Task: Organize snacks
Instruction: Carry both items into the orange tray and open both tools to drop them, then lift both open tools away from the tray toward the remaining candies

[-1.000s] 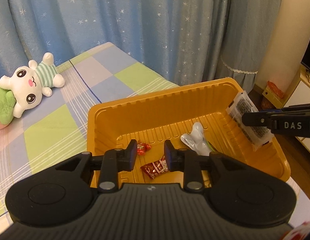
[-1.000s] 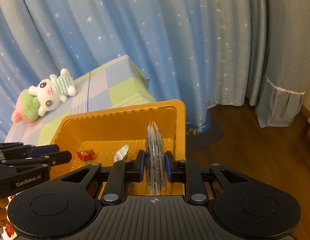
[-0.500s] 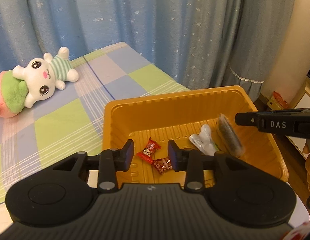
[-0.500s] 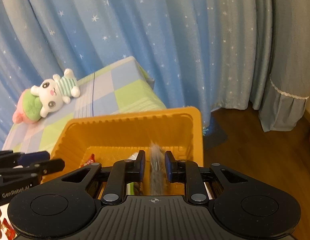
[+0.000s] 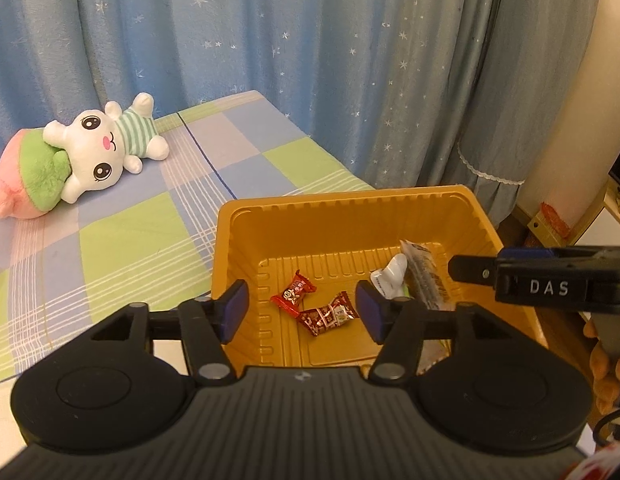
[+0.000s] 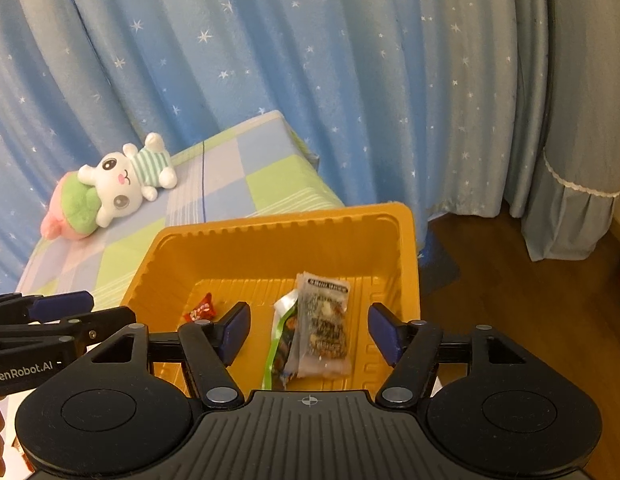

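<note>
Right tool: jaws parted, just opened, nothing gripped. Clear nut-bar packet released flat on floor of orange tray, overlapping green-edged packet along right side; likely dropped there to group flat packets together.

Left tool: jaws likewise just opened to medium width, empty, hovering above near rim. Red candy and dark-red candy lying loose below, close together, left of white-tipped packet.

Tray resting partly on checked bed. Plush rabbit well apart, unrelated.

Judgement: deposit step complete; both tools free for next snack.

Orange tray — two red candies, perhaps more
</note>
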`<state>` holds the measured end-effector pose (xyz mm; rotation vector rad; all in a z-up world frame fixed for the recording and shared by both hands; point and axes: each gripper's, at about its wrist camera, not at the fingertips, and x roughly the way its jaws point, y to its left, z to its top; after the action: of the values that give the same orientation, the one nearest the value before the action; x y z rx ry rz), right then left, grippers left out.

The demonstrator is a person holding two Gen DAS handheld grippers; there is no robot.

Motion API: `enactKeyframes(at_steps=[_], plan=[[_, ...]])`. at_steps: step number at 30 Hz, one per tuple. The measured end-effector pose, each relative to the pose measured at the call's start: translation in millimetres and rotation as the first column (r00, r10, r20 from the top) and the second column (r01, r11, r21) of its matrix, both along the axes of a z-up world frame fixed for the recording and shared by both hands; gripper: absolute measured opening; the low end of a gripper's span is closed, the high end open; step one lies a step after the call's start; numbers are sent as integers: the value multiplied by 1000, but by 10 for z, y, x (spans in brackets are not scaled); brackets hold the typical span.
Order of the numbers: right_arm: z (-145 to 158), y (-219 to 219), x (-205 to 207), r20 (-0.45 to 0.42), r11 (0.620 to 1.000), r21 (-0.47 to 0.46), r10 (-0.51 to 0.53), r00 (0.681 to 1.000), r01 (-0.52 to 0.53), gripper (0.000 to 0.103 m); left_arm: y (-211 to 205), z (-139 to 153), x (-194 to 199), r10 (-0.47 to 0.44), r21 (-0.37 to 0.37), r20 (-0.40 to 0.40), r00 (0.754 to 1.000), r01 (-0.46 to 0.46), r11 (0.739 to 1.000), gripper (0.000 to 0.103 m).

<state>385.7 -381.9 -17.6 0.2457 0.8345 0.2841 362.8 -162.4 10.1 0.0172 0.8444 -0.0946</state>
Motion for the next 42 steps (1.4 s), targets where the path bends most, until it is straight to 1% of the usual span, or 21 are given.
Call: enactKeyframes(at_steps=[2, 4, 6, 10, 12, 19, 25, 34, 42], plan=[[19, -11, -61, -1, 1000, 8, 2, 1000, -2, 71, 11, 22, -49, 7, -9, 2, 1000, -7, 1000, 61], [42, -20, -123, 0, 1000, 16, 5, 1000, -5, 78, 20, 50, -114, 16, -16, 5, 1000, -16, 1000, 63], [67, -16, -188, 3, 1000, 23, 11, 1000, -11, 82, 32, 73, -187, 24, -22, 10, 1000, -24, 999, 66], [115, -2, -310, 3, 999, 36, 23, 1000, -23, 89, 74, 122, -343, 42, -29, 19, 999, -41, 999, 69], [140, 12, -377, 8, 999, 43, 32, 999, -32, 91, 103, 153, -423, 55, -33, 21, 998, -54, 998, 70], [225, 147, -622, 23, 997, 39, 70, 997, -71, 93, 266, 244, -750, 115, -54, 22, 993, -113, 992, 74], [246, 280, -795, 29, 993, 34, 111, 993, -112, 93, 466, 286, -1105, 169, -62, 21, 985, -167, 984, 75], [203, 525, -1006, 6, 983, 24, 182, 983, -182, 93, 799, 274, -1592, 260, -76, 2, 966, -259, 963, 75], [108, 832, -1173, -22, 968, 11, 252, 967, -252, 93, 1063, 217, -1965, 325, -80, -19, 945, -326, 942, 75]])
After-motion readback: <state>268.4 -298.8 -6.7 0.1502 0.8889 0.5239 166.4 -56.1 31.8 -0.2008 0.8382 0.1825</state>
